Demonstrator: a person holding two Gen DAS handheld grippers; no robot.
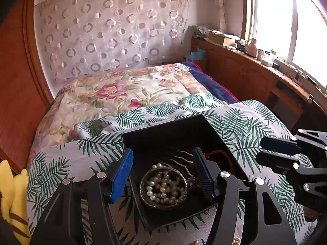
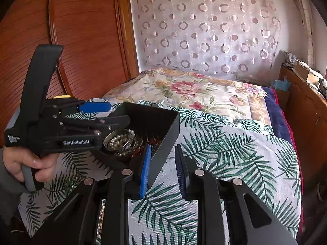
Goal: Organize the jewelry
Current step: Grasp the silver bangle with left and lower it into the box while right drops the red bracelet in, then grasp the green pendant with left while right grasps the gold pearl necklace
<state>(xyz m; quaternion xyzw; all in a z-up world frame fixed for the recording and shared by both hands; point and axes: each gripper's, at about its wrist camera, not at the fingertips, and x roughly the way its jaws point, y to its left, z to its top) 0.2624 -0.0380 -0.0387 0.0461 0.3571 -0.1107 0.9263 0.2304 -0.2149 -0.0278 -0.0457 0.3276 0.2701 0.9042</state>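
A black open box (image 1: 163,134) sits on a palm-leaf cloth (image 1: 245,122). Inside lies a silver bangle (image 1: 163,187) with a white pearl strand (image 1: 163,189) coiled in it, a wavy hair fork (image 1: 184,161) and a red cord (image 1: 216,153). My left gripper (image 1: 163,173) is open and hovers over the bangle, empty. My right gripper (image 2: 162,169) is open and straddles the box's right wall (image 2: 167,138), not closed on it. The bangle and pearls also show in the right wrist view (image 2: 120,140), with the left gripper (image 2: 98,112) above them.
A bed with a floral quilt (image 1: 126,89) lies behind. A wooden wardrobe (image 2: 71,40) stands at left, a wooden cabinet (image 1: 255,75) with clutter under the window at right. A yellow plush (image 1: 12,194) sits at the left edge. Loose pearls (image 1: 237,241) lie near the front.
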